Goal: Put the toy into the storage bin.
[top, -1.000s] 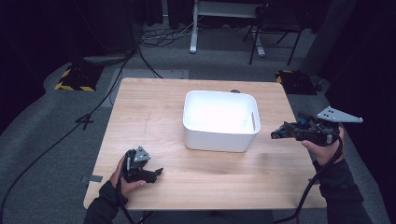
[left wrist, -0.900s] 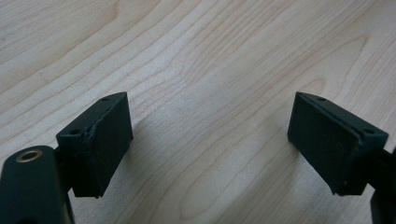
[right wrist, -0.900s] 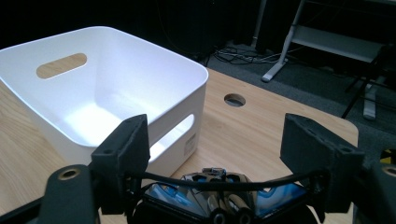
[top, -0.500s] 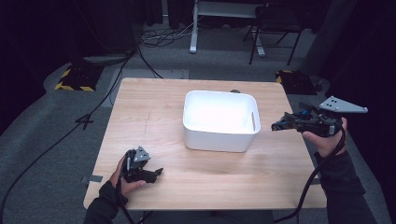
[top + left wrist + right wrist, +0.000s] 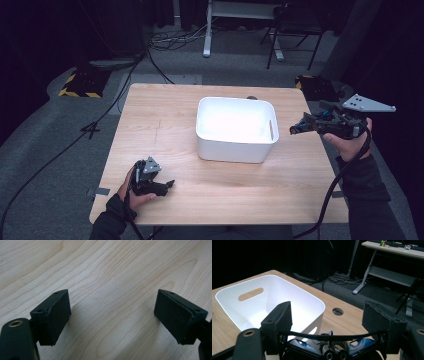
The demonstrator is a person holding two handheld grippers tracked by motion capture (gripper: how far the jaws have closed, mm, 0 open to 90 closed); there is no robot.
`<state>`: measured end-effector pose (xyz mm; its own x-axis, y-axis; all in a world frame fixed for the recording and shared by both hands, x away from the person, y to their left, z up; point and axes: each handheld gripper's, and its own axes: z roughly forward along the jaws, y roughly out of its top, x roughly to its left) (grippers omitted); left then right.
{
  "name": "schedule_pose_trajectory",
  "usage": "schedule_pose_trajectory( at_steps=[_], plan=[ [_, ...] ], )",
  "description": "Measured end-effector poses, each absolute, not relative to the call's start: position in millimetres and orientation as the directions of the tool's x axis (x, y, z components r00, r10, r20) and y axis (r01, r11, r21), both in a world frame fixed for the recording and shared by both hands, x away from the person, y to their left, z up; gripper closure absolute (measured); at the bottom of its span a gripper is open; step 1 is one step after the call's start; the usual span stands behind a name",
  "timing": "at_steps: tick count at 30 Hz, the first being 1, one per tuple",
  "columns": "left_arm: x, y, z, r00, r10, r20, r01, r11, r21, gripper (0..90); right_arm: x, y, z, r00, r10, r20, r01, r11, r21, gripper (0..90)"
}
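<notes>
Left hand: my left hand (image 5: 131, 192) rests low on the near left part of the table (image 5: 165, 115), forearm coming in over the near edge.
Left gripper: my left gripper (image 5: 170, 184) lies close to the wood and points right; its 2 jaws stand wide apart with bare wood grain between them.
Right hand: my right hand (image 5: 350, 142) is raised off the right edge of the table, wrist about level, the grey plate (image 5: 367, 104) on top.
Right gripper: my right gripper (image 5: 295, 129) points left at the box (image 5: 235, 150); its jaws are clamped on a dark thing (image 5: 327, 337).
Dark thing: it has a thin black band from jaw to jaw and shiny blue parts below; I cannot tell what it is. It hangs in the air just beside the right wall of the box.
Box: white, 1 slot handle in its far wall, standing mid-table.
</notes>
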<state>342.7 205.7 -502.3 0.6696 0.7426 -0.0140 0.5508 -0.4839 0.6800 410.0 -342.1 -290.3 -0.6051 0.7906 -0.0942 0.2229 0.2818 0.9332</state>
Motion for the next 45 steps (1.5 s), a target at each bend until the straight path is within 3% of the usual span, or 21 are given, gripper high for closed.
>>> schedule_pose_trajectory(
  at_steps=[21,45],
  plan=[
    [343,206,-502,0.67,0.742,-0.013,0.55,-0.484,0.68,14.3,418,-321,-267,-0.638,0.761,-0.114,0.181,0.292,0.939,24.6],
    [343,206,-502,0.67,0.742,-0.014,0.551,-0.483,0.68,14.3,430,-283,-270,-0.697,0.709,-0.107,0.181,0.318,0.931,24.6]
  ],
)
